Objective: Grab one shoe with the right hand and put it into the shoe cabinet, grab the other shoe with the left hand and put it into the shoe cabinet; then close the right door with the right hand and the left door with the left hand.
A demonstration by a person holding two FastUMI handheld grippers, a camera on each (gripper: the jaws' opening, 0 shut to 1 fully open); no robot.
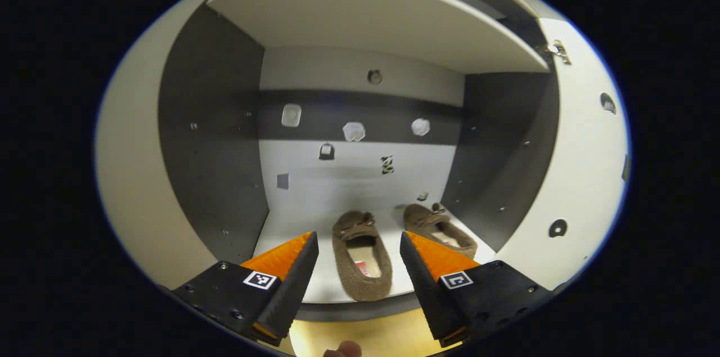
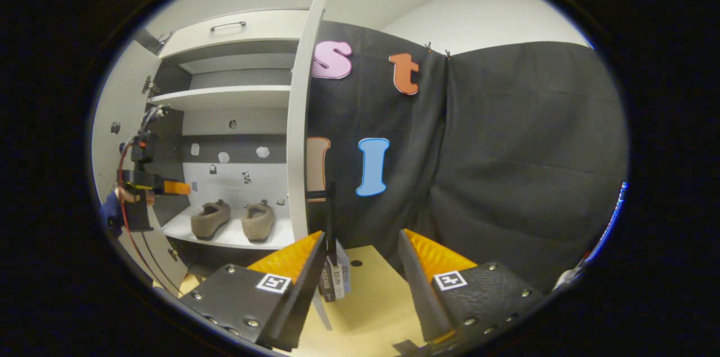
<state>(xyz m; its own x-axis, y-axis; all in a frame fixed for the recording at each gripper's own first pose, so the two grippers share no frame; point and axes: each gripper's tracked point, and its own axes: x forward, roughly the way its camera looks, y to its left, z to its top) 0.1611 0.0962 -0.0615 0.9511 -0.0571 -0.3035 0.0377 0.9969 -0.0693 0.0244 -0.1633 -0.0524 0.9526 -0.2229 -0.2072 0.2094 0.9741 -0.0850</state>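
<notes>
- two brown fuzzy moccasin slippers already parked side by side on the white lower shelf [image 1: 315, 284] of the open shoe cabinet, toes toward the back panel; left slipper [image 1: 361, 256] at lower centre of the left gripper view, right slipper [image 1: 441, 227] just beside it toward the lower right.
- same pair seen at lower left of the right gripper view, left slipper [image 2: 211, 220] and right slipper [image 2: 257, 221], heels facing out, near each other but apart.
- left gripper [image 1: 359, 267] at the bottom of its view, fingers spread wide and gripping nothing, poised just outside the shelf edge; judged free of the shoe and ready for door work.
- right gripper [image 2: 360, 267] at the bottom of its view, fingers likewise wide and empty, aimed past the thin white edge of the open right door [image 2: 301, 121] in the centre-left of the frame; likely lined up so as to reach that panel.
- other gripper [image 2: 169, 187] and a blue-sleeved hand [image 2: 121, 199] at far left of the right gripper view, in front of the cabinet opening.
- shoe-placing part judged done; both doors open, closing not yet begun.
</notes>
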